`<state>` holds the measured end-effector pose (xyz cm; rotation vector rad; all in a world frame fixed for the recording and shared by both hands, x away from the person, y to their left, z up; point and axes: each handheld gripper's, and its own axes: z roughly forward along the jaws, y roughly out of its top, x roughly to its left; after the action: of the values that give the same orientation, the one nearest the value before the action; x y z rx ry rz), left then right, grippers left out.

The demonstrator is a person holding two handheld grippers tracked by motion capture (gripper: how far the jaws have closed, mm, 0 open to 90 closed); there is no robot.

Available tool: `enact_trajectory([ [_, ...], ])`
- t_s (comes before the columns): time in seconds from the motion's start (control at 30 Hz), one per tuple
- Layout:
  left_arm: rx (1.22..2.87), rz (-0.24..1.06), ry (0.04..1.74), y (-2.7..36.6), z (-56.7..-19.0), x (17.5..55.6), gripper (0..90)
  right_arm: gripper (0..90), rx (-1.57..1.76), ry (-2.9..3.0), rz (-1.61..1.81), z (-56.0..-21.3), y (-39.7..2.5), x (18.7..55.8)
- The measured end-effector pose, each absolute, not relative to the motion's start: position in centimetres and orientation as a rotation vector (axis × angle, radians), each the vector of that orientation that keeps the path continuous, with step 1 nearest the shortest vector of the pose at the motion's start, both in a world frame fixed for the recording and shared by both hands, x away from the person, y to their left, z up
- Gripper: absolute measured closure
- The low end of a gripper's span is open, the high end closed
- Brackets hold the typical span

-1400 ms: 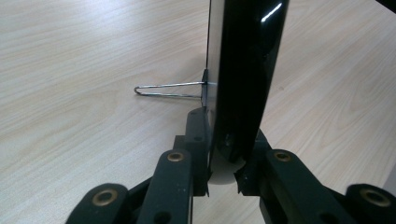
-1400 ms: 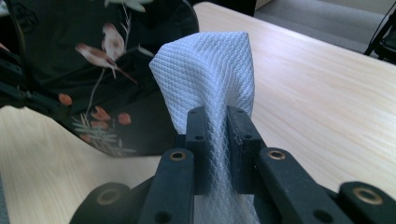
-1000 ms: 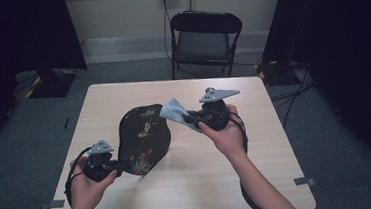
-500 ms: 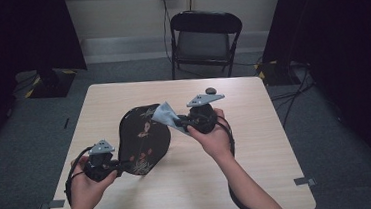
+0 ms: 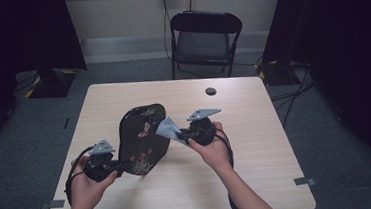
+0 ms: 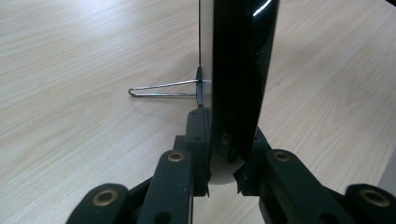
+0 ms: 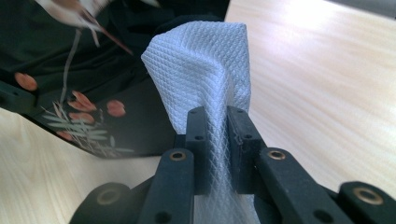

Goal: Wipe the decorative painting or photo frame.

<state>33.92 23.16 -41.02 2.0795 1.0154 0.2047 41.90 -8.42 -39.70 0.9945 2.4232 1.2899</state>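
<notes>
Your right tongs, clamped on the blue cloth, have swung in from the desk's right; cloth now meets the black floral tray. Left tongs pinch the tray's lower edge, propping it up. Wiping looks underway.

Glossy black tray with orange floral pattern, pale blue diamond-weave cloth

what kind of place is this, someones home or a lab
Probably a lab or recording room, not a home: a bare wooden table, one folding chair at the wall, dark curtains, grey carpet.
</notes>
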Motion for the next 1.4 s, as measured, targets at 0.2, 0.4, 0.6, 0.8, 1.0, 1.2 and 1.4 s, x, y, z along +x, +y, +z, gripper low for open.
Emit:
enact_trajectory([
  [0.2, 2.081, 0.204, 1.012, 23.2, -41.0, 33.9, 78.8, 80.7, 1.023, 2.444, 1.270, -41.4, -8.5, 41.8],
  [0.4, 2.082, 0.205, 1.011, 23.2, -41.0, 33.9, 78.8, 80.7, 1.029, 2.464, 1.226, -43.0, -8.3, 41.5],
  [0.6, 2.083, 0.205, 1.012, 23.1, -41.0, 33.9, 78.8, 80.7, 1.065, 2.492, 1.208, -45.0, -8.2, 41.1],
  [0.8, 2.082, 0.206, 1.013, 23.1, -41.0, 33.9, 78.8, 80.6, 1.104, 2.525, 1.171, -47.0, -8.1, 40.9],
  [1.0, 2.077, 0.196, 1.020, 23.2, -41.0, 33.9, 78.7, 80.5, 1.116, 2.564, 1.129, -48.1, -8.2, 40.9],
  [1.2, 2.073, 0.199, 1.025, 23.2, -41.0, 33.9, 78.7, 80.6, 1.104, 2.560, 1.129, -47.6, -8.8, 40.7],
  [1.4, 2.073, 0.198, 1.027, 23.2, -41.0, 33.9, 78.6, 80.6, 1.079, 2.532, 1.174, -45.5, -9.8, 40.5],
])
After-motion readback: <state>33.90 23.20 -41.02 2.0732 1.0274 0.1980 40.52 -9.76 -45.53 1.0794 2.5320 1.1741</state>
